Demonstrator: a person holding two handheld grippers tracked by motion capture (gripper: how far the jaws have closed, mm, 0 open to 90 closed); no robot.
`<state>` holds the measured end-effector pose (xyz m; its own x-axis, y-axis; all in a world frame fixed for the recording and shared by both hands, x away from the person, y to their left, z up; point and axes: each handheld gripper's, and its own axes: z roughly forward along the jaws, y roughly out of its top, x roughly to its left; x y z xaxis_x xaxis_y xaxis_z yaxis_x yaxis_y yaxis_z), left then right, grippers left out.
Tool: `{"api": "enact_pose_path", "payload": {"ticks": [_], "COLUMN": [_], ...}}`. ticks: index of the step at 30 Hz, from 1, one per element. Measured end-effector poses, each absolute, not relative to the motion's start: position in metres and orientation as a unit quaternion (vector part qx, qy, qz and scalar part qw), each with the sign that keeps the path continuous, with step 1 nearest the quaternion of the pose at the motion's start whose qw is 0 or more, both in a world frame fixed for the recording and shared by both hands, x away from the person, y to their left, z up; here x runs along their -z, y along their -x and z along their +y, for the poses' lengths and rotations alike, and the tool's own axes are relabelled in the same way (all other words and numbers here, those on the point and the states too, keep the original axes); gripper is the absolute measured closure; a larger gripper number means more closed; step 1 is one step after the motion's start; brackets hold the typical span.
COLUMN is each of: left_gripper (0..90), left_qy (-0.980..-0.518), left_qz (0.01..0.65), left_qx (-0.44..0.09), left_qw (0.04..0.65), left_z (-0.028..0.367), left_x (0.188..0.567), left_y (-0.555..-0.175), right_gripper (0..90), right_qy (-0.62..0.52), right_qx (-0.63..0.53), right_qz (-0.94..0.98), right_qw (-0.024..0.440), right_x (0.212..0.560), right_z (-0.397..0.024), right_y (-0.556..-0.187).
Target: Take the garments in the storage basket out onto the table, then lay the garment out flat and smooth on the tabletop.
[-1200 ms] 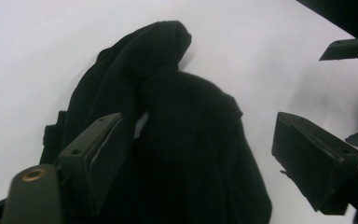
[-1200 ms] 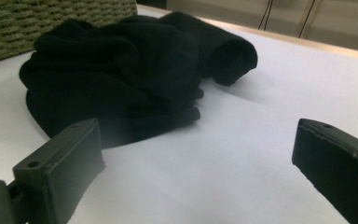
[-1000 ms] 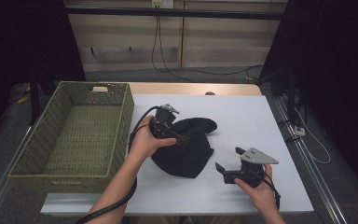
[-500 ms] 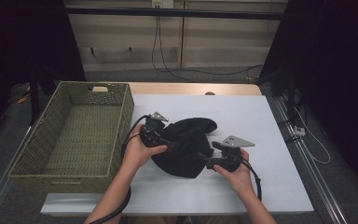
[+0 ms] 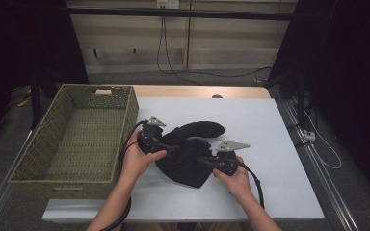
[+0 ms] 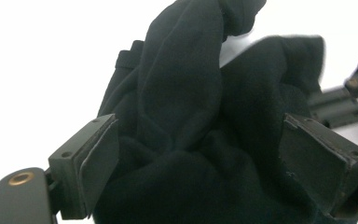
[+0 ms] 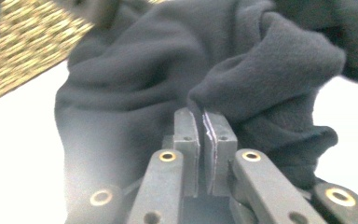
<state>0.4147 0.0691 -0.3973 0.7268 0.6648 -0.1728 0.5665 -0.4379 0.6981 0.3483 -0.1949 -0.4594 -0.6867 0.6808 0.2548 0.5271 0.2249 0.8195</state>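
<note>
A crumpled black fleece cloth lies on the white table, just right of the basket. My left gripper reaches into its left side; in the left gripper view the jaws stand wide apart with a bulge of cloth between them. My right gripper comes in from the right. Its jaws have just been closing, and in the right gripper view they pinch a fold of the cloth. A tip of the right gripper shows at the edge of the left gripper view.
A woven green basket stands at the table's left side, close to my left hand; its wall shows in the right gripper view. Bare white table lies to the right and behind the cloth. Cables trail off the table's far and right edges.
Both hands came in toward the cloth. The right gripper moved left onto it and shut on a fold; the left gripper sank slightly into the cloth's left side.
</note>
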Motion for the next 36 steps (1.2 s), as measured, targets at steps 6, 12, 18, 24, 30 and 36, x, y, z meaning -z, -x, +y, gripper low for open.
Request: {"api": "enact_pose_path", "payload": {"ticks": [6, 12, 18, 24, 30, 36], "left_gripper": [13.1, 13.3, 13.9, 17.3, 29.6, 50.4], "left_qy": [-0.844, -0.843, -0.841, -0.84, -0.84, -0.84], "left_qz": [0.366, 0.363, 0.369, 0.366, 0.373, 0.372], "left_qx": [-0.064, -0.065, -0.071, -0.078, -0.075, -0.068], "left_qw": [0.387, 0.393, 0.389, 0.392, 0.388, 0.388], "left_z": [0.071, 0.065, 0.063, 0.059, 0.059, 0.061], "left_x": [0.399, 0.402, 0.408, 0.408, 0.413, 0.414], "left_y": [-0.415, -0.42, -0.43, -0.439, -0.446, -0.446], "right_gripper": [86.6, 86.6, 70.7, 42.2, 26.5, 21.2], "right_qy": [-0.374, -0.371, -0.388, -0.414, -0.436, -0.449], "right_qx": [-0.478, -0.475, -0.478, -0.483, -0.486, -0.491], "right_qz": [0.792, 0.797, 0.786, 0.766, 0.749, 0.736], "right_qw": [0.063, 0.049, 0.053, 0.09, 0.111, 0.125], "right_x": [0.456, 0.454, 0.453, 0.444, 0.444, 0.44], "right_z": [-0.196, -0.206, -0.217, -0.23, -0.24, -0.244], "right_y": [-0.317, -0.3, -0.291, -0.294, -0.298, -0.302]}}
